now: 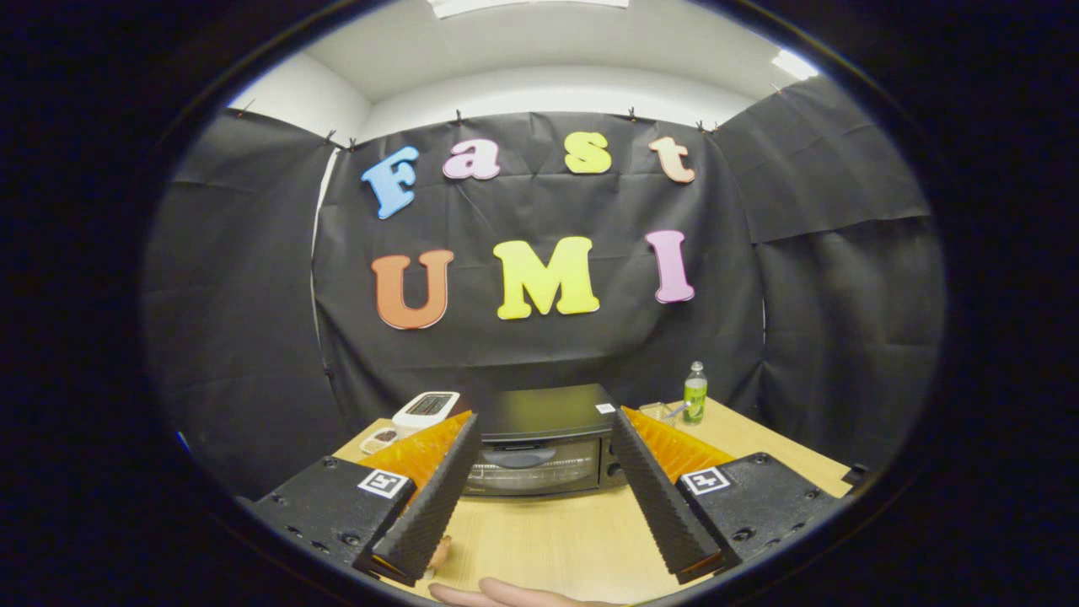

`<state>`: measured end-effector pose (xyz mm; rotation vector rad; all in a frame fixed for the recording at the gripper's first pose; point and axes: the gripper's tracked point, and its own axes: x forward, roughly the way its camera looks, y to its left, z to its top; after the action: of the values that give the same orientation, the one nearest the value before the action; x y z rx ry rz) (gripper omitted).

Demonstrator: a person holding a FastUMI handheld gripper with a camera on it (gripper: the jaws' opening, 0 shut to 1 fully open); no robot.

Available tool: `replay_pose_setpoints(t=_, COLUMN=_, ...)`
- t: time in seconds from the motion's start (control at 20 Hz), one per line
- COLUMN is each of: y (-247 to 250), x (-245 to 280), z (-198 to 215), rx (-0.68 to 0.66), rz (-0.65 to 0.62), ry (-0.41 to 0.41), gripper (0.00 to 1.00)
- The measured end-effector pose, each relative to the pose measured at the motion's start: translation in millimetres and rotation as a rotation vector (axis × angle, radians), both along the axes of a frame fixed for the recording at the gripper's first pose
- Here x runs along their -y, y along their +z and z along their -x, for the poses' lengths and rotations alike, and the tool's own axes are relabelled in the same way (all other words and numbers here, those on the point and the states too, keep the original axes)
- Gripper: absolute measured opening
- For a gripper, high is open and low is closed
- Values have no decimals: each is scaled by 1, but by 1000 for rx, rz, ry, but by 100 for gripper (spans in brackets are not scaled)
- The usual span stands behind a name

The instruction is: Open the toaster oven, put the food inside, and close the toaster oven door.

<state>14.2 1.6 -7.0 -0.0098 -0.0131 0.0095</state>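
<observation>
A black toaster oven (544,438) stands on the wooden table (556,539) beyond my fingers, its glass door shut and its handle across the top of the door. My gripper (546,426) is open, held above the table, with the oven showing in the gap between the two fingers. Nothing is between them. A small piece of food (439,554) lies on the table just under the left finger, mostly hidden by it.
A white pop-up toaster (426,409) and a small dish (378,439) sit left of the oven. A green-labelled bottle (695,393) and a clear container (656,411) stand to its right. A person's hand (506,595) rests on the table's near edge.
</observation>
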Motion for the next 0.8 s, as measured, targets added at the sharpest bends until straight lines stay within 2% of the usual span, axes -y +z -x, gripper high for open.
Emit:
replay_pose_setpoints(t=0.2, y=-25, x=1, z=-29, rx=-50, rz=-6, ry=0, gripper=100)
replay_pose_setpoints(t=0.4, y=-38, x=13, z=-63, rx=-34, rz=33, ry=-26, gripper=100)
replay_pose_setpoints(t=0.8, y=-72, x=5, z=-143, rx=-89, rz=27, ry=26, gripper=100)
